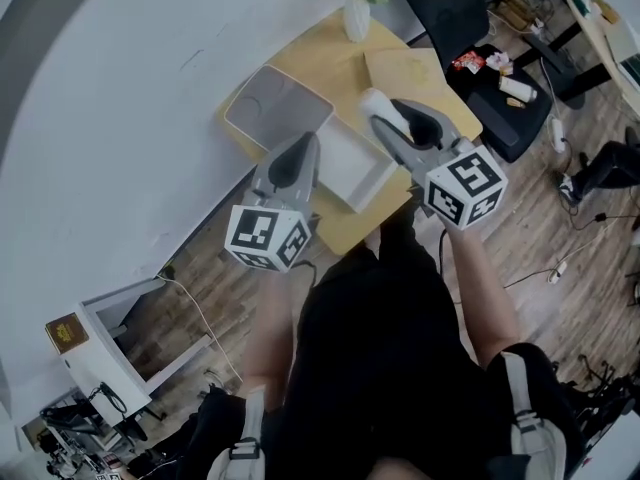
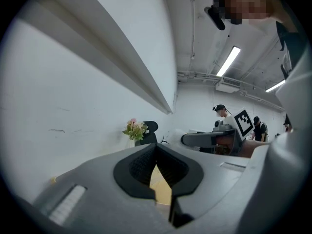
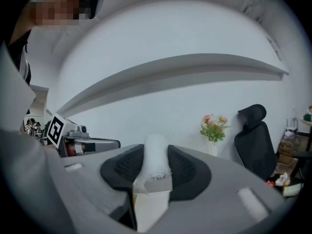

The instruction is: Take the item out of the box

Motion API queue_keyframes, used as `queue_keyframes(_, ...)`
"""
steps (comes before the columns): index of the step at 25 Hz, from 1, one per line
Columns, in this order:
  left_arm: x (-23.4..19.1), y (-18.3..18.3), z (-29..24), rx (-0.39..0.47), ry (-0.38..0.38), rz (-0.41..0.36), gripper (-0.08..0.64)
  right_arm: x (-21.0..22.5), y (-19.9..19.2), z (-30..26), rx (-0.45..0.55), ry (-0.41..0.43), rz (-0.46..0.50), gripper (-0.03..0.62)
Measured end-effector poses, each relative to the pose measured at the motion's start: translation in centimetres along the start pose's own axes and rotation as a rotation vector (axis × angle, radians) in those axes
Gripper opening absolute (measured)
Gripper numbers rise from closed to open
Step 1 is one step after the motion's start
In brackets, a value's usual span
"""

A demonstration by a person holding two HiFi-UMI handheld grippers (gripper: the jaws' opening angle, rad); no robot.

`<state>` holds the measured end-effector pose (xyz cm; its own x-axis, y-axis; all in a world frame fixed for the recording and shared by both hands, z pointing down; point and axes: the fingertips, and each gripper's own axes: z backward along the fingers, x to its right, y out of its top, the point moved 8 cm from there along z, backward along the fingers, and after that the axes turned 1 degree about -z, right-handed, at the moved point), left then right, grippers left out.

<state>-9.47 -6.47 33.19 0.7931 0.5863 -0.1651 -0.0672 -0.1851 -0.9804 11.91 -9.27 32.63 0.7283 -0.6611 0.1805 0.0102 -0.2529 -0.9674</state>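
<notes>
My right gripper (image 1: 393,118) is clamped on the white wrapped item (image 3: 156,155), which hangs over the far right edge of the open box (image 1: 350,168), so I judge the lift-out nearly done. My left gripper (image 2: 156,151) is together and empty, by the box's near left side. Next it needs a bare spot on the desk (image 1: 300,46) and a gentle set-down

The left gripper (image 2: 156,147) fills the near foreground, its dark pads (image 2: 139,167) meeting at the far tip with nothing between them. A sliver of tan table (image 2: 161,184) shows through the gap. Far left, a vase of flowers (image 2: 135,129) stands by the white wall (image 2: 73,106), with a black chair (image 2: 151,126) just right of it. On the right, the right gripper (image 2: 185,139) points left with a white item (image 2: 176,133) at its tip. People in caps (image 2: 222,115) stand beyond.
</notes>
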Motion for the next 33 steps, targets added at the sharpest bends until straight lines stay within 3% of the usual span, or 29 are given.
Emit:
queue_keyframes(11,0.6,1.5,-0.4,0.025,-0.014,-0.024,0.003,0.0,1.9,1.7,0.068,-0.015,0.025,0.150)
queue_keyframes(33,0.5,1.1,-0.1,0.024,-0.013,-0.022,0.003,-0.6,1.9,2.0,0.067,0.003,0.060,0.149)
